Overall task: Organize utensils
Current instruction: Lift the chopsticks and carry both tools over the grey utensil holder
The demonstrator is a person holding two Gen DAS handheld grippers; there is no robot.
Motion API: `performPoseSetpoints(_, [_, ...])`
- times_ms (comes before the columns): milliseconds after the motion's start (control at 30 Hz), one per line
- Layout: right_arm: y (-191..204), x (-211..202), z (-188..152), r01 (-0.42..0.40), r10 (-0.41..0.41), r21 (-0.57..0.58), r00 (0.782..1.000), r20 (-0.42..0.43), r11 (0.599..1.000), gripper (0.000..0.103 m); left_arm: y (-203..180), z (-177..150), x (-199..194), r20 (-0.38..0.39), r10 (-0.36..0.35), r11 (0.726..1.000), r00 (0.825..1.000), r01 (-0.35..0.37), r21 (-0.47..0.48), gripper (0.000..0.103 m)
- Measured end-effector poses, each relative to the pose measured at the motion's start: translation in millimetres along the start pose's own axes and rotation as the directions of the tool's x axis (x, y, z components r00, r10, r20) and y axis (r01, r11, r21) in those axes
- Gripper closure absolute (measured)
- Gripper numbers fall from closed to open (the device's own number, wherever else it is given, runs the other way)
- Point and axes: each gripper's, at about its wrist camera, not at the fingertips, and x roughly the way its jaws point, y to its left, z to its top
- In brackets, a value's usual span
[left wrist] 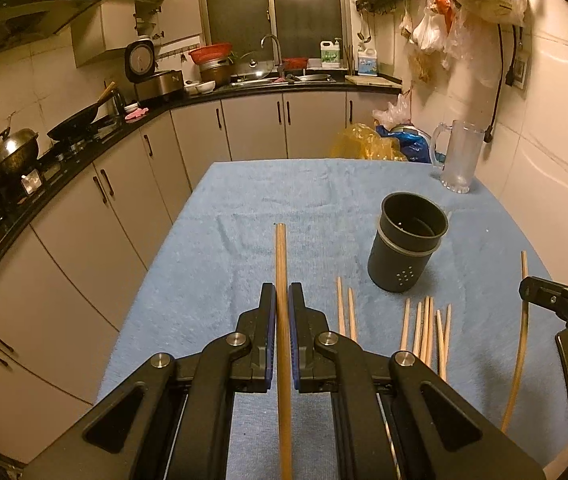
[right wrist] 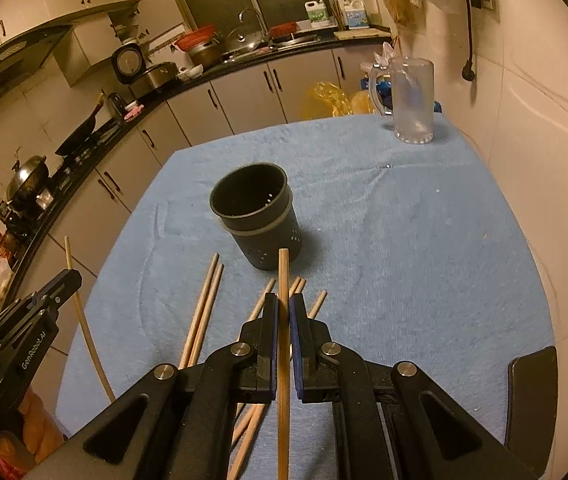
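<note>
- My left gripper [left wrist: 282, 300] is pinching a long, round, light-brown wooden chopstick [left wrist: 282, 264] between its blue-lined pads; the stick runs straight out past the fingertips and back under the camera.
- My right gripper [right wrist: 283, 308] is pressed onto a second wooden chopstick [right wrist: 283, 272] in the same way, its tip pointing toward the holder.
- The dark grey cylindrical utensil holder [left wrist: 406, 246] with a pale band under its flared rim and small holes in its side stands upright on the blue terry cloth [left wrist: 244, 208] that covers the table. Seen from the left wrist it is ahead and to the right of my left stick; seen from the right wrist it [right wrist: 254, 216] is just ahead and slightly left of my right stick's tip.
- I can see no chopstick standing inside the holder; what shows of its inside is dark.
- Loose wooden chopsticks [left wrist: 426, 328] lie flat on the cloth in front of the holder: a pair [right wrist: 204, 312] side by side to the left, and a fanned bunch [right wrist: 300, 288] partly hidden under my right gripper.
- From each wrist view the other gripper shows at the edge of the picture with its stick poking forward.
- A clear frosted plastic mug with a handle [right wrist: 410, 98] stands upright at the far right corner of the cloth, well apart from the holder.
- Behind the table a black kitchen counter [left wrist: 84, 148] curves round with pots on it.
</note>
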Motion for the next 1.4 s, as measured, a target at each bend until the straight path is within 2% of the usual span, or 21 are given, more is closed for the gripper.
performPoseSetpoints(867, [13,-24,4,0.005,-0.003,-0.026,0.997,0.074,1.0,0.097,5,3,-17,0.025,0.008,1.0,1.0,-0.008,-0.012,0.097])
performPoseSetpoints(1067, [13,-28,5,0.006,-0.004,-0.02,0.996,0.09,1.0,0.097,18,9,-19,0.002,-0.034,0.998,0.999,0.034,-0.047,0.097])
performPoseSetpoints(1400, [14,-40,8,-0.001,0.005,-0.026,0.989,0.147,1.0,0.097,34,19,-25,0.017,-0.036,0.996,0.999,0.037,-0.08,0.097])
